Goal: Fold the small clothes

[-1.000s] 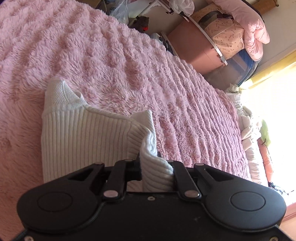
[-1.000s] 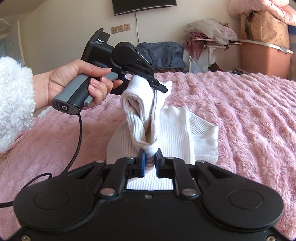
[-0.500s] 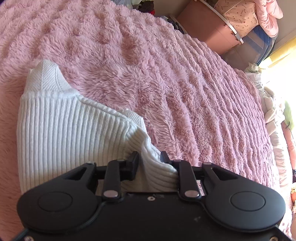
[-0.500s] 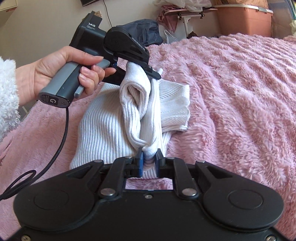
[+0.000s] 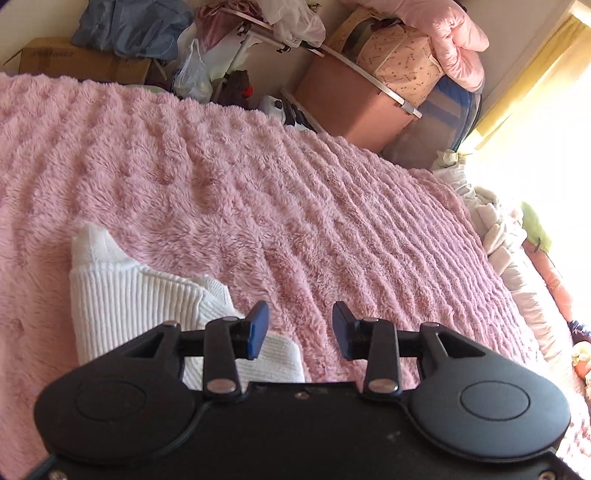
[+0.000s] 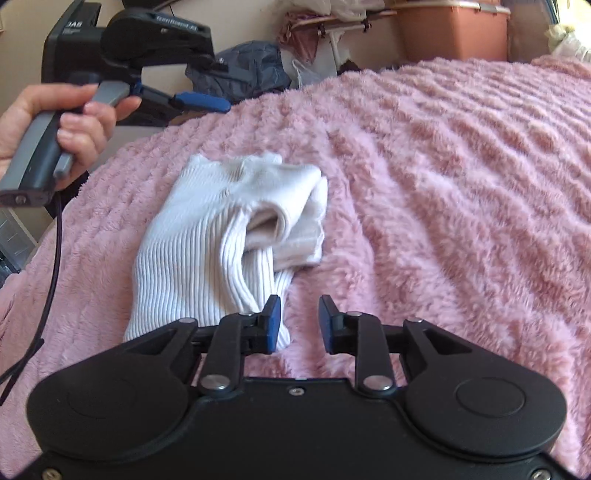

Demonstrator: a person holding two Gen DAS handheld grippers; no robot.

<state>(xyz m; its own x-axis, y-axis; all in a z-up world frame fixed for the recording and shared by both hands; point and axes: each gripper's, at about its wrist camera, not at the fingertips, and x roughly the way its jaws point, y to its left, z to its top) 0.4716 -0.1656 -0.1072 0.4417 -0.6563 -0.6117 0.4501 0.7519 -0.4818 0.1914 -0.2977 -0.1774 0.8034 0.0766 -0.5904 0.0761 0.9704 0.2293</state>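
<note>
A white ribbed garment (image 6: 221, 240) lies folded over on the pink fluffy blanket (image 6: 443, 184), free of both grippers. My right gripper (image 6: 298, 324) hovers at its near edge with jaws opening and only blanket between them; its left pad sits just in front of the cloth's corner. In the left wrist view the garment (image 5: 140, 310) lies low on the left, partly behind the gripper body. My left gripper (image 5: 300, 330) is lifted above it, jaws opening, nothing between them. From the right wrist I see the left gripper (image 6: 192, 99) held by a hand (image 6: 66, 122) at the upper left.
A pink storage box (image 5: 351, 103), bags and piled clothes (image 5: 129, 26) stand beyond the bed's far edge. Bedding (image 5: 498, 229) is bunched along the bright right side. A black cable (image 6: 51, 258) hangs from the left gripper's handle over the blanket.
Both grippers have let go of the white garment, which dropped flat onto the blanket in a folded heap. The left gripper rose and drew away; the right gripper slid to the garment's right.
</note>
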